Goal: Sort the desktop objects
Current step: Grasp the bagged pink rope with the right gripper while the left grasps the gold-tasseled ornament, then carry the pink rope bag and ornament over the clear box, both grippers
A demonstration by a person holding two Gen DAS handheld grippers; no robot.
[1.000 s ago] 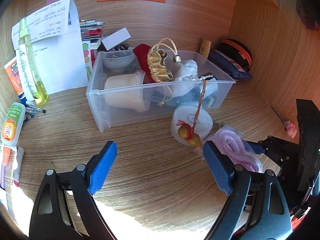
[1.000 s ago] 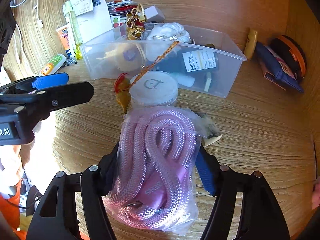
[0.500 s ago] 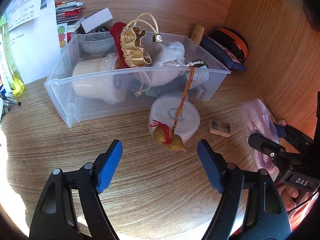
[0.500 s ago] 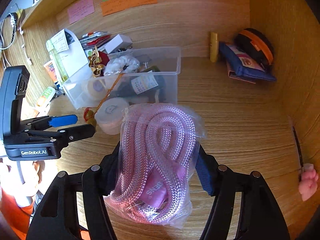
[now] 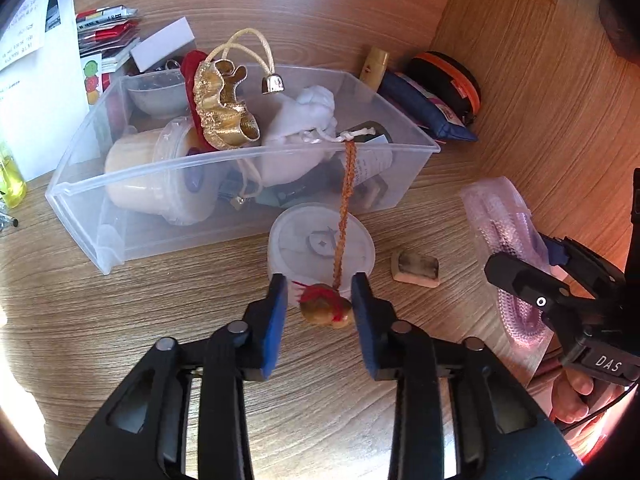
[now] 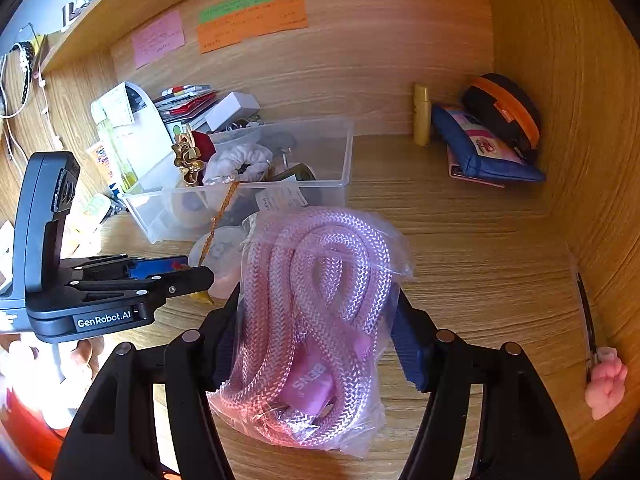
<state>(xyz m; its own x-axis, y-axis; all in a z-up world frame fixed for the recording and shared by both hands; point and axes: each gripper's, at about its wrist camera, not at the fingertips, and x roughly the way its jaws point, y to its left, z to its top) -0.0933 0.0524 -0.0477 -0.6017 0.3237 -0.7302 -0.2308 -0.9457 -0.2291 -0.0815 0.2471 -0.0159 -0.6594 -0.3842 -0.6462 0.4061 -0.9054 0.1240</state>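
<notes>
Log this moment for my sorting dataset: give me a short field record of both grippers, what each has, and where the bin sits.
left gripper: jaws closing around the gourd charm, right pad touching, left pad still apart
charm cord: runs up over the bin's front wall
right gripper: shut on the bagged rope, held above the desk
bin: clear, open-topped, on the desk, filled with mixed items
round lid: on the desk in front of the bin, behind the charm
</notes>
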